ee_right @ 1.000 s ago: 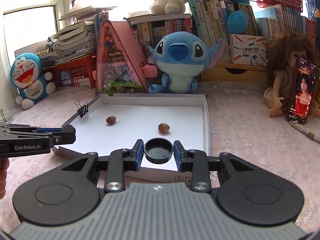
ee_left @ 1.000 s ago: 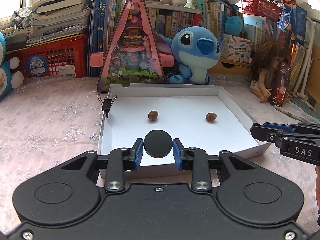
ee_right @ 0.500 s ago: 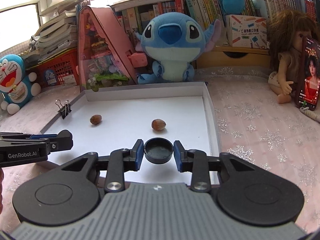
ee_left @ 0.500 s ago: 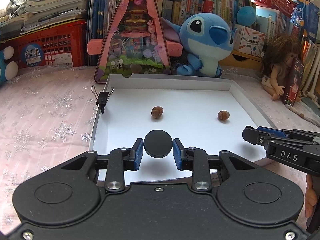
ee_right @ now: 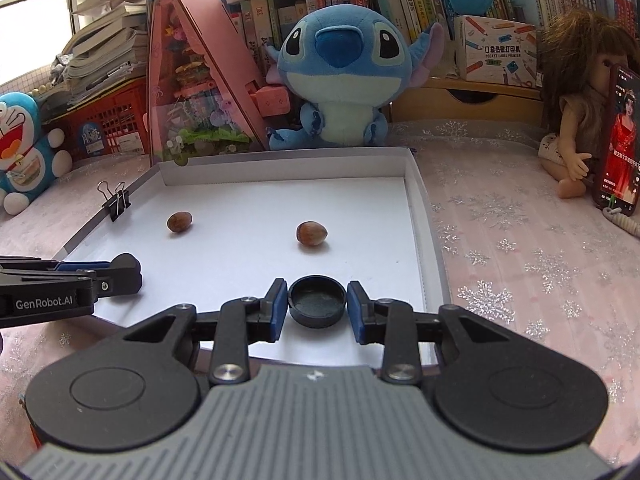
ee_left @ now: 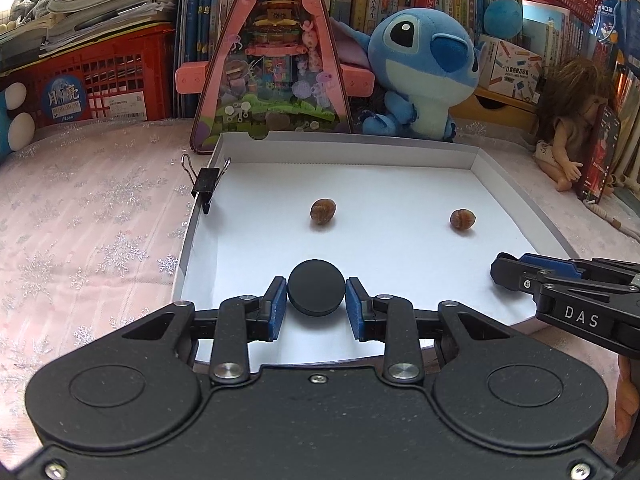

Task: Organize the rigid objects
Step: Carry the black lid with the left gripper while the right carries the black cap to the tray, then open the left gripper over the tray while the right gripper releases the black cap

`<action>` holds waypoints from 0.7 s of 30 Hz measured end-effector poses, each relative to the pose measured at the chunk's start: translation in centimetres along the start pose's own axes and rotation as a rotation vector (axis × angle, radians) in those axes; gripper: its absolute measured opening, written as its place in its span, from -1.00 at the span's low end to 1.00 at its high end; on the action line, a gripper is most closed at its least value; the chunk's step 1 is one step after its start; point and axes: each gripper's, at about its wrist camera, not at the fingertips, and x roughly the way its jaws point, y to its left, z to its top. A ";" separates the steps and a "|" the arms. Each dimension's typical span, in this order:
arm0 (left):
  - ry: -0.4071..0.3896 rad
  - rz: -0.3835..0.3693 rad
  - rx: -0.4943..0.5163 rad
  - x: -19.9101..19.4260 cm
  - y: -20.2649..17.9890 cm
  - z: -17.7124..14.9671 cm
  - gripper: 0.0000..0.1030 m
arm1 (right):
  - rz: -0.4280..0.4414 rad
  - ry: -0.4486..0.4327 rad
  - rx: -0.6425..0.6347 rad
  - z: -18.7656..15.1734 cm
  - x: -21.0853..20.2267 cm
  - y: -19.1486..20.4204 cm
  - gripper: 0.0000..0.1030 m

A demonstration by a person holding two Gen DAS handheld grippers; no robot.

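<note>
My left gripper [ee_left: 316, 303] is shut on a flat black round lid [ee_left: 316, 293], held low over the near part of a shallow white tray [ee_left: 344, 151]. My right gripper [ee_right: 317, 305] is shut on a small black round cup [ee_right: 317, 303] with its hollow side up, over the tray's near right part [ee_right: 416, 216]. Two brown nuts lie on the tray floor: one on the left [ee_left: 322, 211] [ee_right: 179, 222], one on the right [ee_left: 462, 219] [ee_right: 311, 233]. Each gripper shows in the other's view: the right one [ee_left: 516, 274], the left one [ee_right: 120, 274].
A black binder clip [ee_left: 205, 182] grips the tray's left wall. Behind the tray stand a pink triangular toy house [ee_left: 276, 68], a blue plush [ee_left: 420, 68], a red crate [ee_left: 100, 80] and shelves of books. A doll [ee_right: 580, 120] and phone [ee_right: 618, 144] sit at the right on the pink snowflake cloth [ee_left: 80, 216].
Both grippers have come forward and down over the tray with their black pieces still held. The tray and nuts now look larger and nearer.
</note>
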 end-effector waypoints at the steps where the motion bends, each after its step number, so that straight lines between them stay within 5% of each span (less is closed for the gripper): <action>1: 0.001 0.001 0.001 0.1 0.0 0.0 -0.42 | 0.002 0.004 -0.001 0.0 0.1 0.0 -0.27; 21: -0.001 0.005 0.005 0.1 -0.1 -0.1 -0.32 | 0.004 0.007 -0.014 -0.2 0.0 0.2 -0.22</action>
